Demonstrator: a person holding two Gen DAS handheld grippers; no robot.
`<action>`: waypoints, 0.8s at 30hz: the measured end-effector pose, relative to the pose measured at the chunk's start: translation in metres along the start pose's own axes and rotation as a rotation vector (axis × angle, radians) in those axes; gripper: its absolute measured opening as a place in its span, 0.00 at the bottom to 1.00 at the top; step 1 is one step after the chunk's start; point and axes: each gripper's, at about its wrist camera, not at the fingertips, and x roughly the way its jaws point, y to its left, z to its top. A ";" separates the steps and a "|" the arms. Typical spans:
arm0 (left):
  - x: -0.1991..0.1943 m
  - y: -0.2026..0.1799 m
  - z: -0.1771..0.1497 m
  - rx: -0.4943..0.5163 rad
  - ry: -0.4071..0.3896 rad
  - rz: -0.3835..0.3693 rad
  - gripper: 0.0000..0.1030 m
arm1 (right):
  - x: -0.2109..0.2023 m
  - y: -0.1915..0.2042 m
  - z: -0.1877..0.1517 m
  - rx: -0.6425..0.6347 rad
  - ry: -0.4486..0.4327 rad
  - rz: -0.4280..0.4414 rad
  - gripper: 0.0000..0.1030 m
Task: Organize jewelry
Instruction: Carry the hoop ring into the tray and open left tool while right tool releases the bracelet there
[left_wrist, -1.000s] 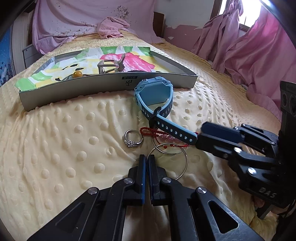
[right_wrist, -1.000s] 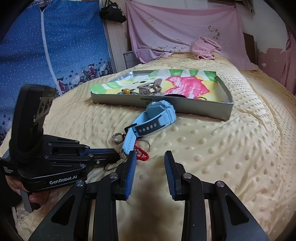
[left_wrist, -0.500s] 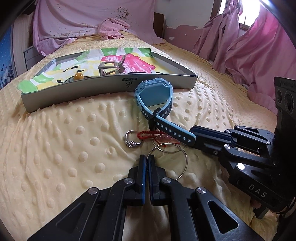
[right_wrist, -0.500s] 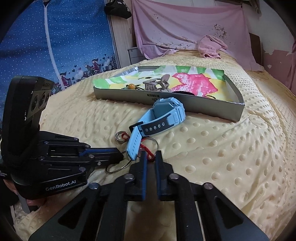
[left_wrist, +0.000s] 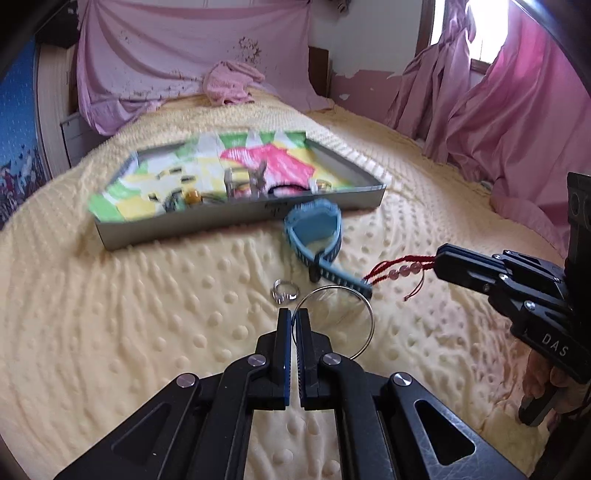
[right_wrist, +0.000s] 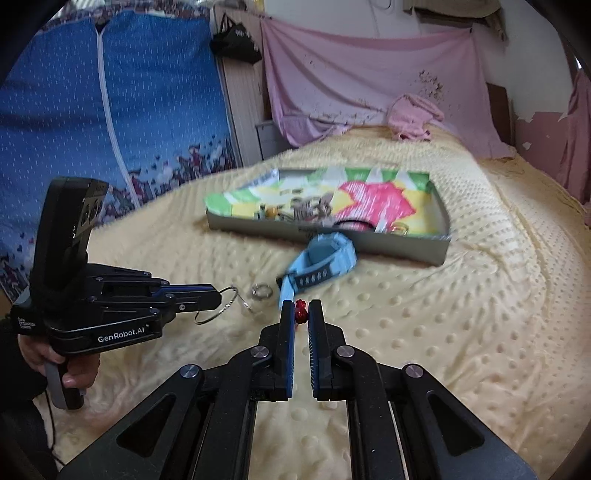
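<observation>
My left gripper (left_wrist: 293, 314) is shut on the rim of a thin silver bangle (left_wrist: 371, 318), which hangs just above the yellow dotted bedspread. My right gripper (right_wrist: 301, 310) is shut on a red string bracelet (right_wrist: 301, 309). In the left wrist view the red string bracelet (left_wrist: 399, 271) trails from the right gripper (left_wrist: 437, 258) with its pink beads in the air. A blue watch (left_wrist: 314, 229) lies against the front wall of the grey tray (left_wrist: 184, 230). A small silver ring (left_wrist: 284, 291) lies on the bed between the grippers. The right wrist view shows the left gripper (right_wrist: 218, 295) holding the bangle (right_wrist: 214, 319).
The tray (right_wrist: 406, 249) has a colourful lining and holds several small items, among them an amber bead (left_wrist: 192, 195). A pink cloth (left_wrist: 229, 83) lies at the head of the bed. Pink curtains (left_wrist: 498, 110) hang on the right, a blue patterned fabric (right_wrist: 110, 110) on the left.
The right gripper closed on the red bracelet. Both grippers then rose, lifting the bracelet from under the watch strap and the bangle off the bedspread.
</observation>
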 end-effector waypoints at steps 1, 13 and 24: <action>-0.004 -0.001 0.003 0.008 -0.007 0.006 0.03 | -0.005 0.000 0.003 0.003 -0.016 -0.001 0.06; -0.008 0.001 0.072 0.061 -0.021 0.089 0.03 | 0.009 -0.021 0.055 0.004 -0.138 -0.041 0.06; 0.066 0.045 0.129 -0.035 -0.037 0.155 0.03 | 0.100 -0.059 0.103 0.096 -0.137 -0.039 0.06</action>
